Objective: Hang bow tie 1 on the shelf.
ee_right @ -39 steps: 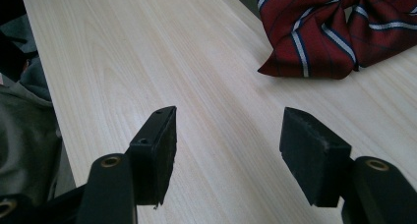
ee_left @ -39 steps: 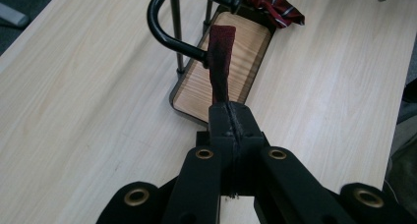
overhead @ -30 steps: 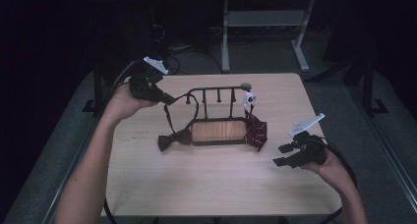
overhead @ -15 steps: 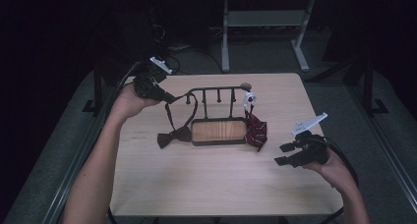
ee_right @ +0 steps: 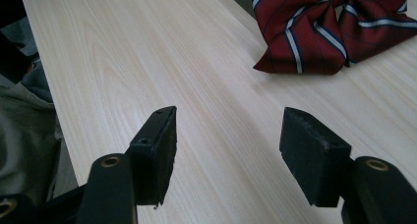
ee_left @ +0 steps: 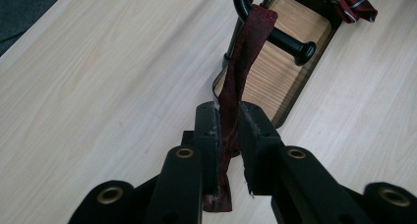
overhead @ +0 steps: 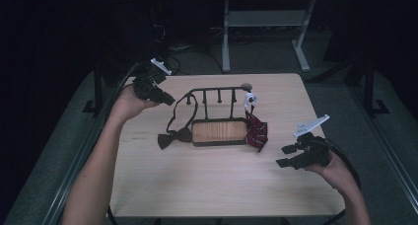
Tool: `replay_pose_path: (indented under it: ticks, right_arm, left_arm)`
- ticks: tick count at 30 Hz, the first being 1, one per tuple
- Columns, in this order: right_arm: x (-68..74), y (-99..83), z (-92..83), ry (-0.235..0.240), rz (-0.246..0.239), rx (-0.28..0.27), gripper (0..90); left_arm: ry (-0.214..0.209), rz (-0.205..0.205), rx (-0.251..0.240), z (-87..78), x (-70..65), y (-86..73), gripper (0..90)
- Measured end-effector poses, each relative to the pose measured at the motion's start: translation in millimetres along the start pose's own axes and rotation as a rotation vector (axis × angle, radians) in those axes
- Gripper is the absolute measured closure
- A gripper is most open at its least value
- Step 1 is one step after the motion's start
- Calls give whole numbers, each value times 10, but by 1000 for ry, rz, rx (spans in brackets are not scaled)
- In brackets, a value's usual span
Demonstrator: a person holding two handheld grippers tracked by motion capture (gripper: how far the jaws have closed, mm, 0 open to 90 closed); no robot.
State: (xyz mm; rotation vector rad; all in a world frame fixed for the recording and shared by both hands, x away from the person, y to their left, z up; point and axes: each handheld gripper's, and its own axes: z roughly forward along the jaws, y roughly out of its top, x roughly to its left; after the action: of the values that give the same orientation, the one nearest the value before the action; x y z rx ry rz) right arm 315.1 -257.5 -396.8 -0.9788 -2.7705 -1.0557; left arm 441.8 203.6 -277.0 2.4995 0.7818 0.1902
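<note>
A black peg rack (overhead: 217, 93) with a wooden base (overhead: 219, 131) stands mid-table. A dark bow tie (overhead: 173, 137) lies left of it, and its strap (ee_left: 246, 52) is looped over the rack's left peg (ee_left: 290, 41). My left gripper (overhead: 167, 100) is at the far left. Its jaws (ee_left: 228, 130) have just been opening and stand slightly apart. The strap still runs between them, against one pad and clear of the other. A red striped bow tie (overhead: 256, 131) (ee_right: 334, 27) hangs at the rack's right end. My right gripper (overhead: 286, 156) (ee_right: 228, 150) is open over bare wood to its right.
A small white piece (overhead: 250, 97) sits at the rack's right top corner. The light wooden table (overhead: 222, 185) has bare room in front of the rack. A metal stand (overhead: 266, 18) is behind the table, and dark floor lies around it.
The left hand has shifted only slightly at the far left of the table. The right hand and both bow ties have kept their places.
</note>
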Motion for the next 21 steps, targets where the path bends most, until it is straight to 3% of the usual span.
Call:
replay_pose_path:
  ticks: [7,12,21]
  right_arm:
    - [-19,-32,-27,-10,16,-9,388]
    - [-32,-33,-7,-7,17,-2,385]
    - [-64,-51,-5,-14,28,-1,372]
  left_arm:
    - [8,3,28,2,4,-74,746]
    - [2,17,4,-41,-41,-136,730]
    - [5,42,4,-75,-122,-256,704]
